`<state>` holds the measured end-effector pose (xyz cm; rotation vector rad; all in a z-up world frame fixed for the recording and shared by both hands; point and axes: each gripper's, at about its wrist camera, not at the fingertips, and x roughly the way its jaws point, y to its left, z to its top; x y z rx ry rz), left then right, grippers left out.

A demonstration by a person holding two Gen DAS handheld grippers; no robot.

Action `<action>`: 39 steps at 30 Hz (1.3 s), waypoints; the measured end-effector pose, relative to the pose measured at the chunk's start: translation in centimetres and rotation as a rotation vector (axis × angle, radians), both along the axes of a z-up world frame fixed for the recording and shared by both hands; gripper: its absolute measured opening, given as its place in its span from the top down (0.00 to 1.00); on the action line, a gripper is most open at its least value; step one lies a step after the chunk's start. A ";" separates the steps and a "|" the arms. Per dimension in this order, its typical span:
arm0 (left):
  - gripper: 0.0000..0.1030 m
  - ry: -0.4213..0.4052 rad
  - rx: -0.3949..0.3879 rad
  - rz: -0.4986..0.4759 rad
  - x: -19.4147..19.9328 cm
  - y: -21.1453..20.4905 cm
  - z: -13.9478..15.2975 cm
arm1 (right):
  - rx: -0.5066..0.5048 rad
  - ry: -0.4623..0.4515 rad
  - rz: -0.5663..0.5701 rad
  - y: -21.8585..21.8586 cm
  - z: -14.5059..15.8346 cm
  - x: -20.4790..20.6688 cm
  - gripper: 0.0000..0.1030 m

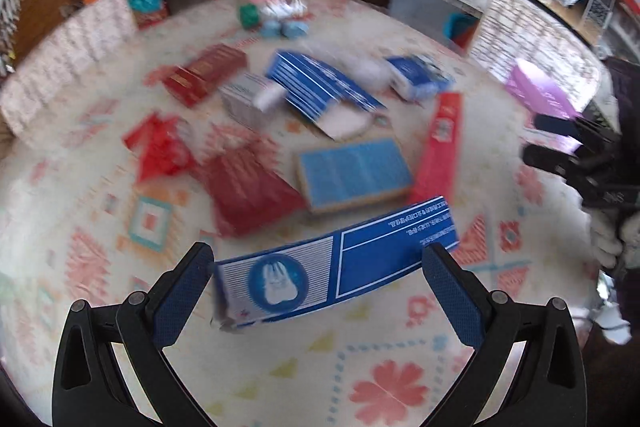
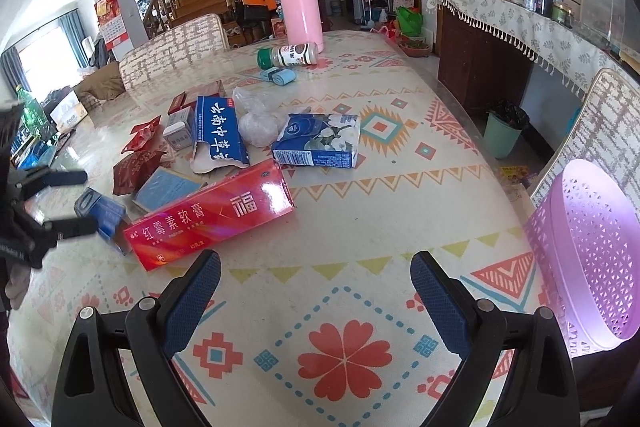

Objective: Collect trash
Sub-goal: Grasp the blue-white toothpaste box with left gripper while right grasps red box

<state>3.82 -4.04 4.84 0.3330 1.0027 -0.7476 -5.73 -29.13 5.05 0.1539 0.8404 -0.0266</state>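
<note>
Lying between left claw [image 1: 318,285]: blue box [image 1: 336,263]

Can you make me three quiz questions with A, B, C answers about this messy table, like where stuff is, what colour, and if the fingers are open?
1. Where is the purple basket?
A. At the table's right edge
B. Behind the pink flask
C. On the stairs

2. What colour is the tall flask?
A. Green
B. Pink
C. Black

3. How is the left gripper?
A. Shut on a red box
B. Out of view
C. Open, with a blue box between its fingers

Answers:
1 A: the right wrist view shows it at the right edge.
2 B: its body is pink.
3 C: its fingers stand wide apart.
</note>
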 end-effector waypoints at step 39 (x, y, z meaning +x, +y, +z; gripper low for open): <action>0.56 -0.073 0.048 0.141 -6.6 -1.7 -0.9 | 0.284 0.119 0.041 1.7 -1.5 3.5 0.05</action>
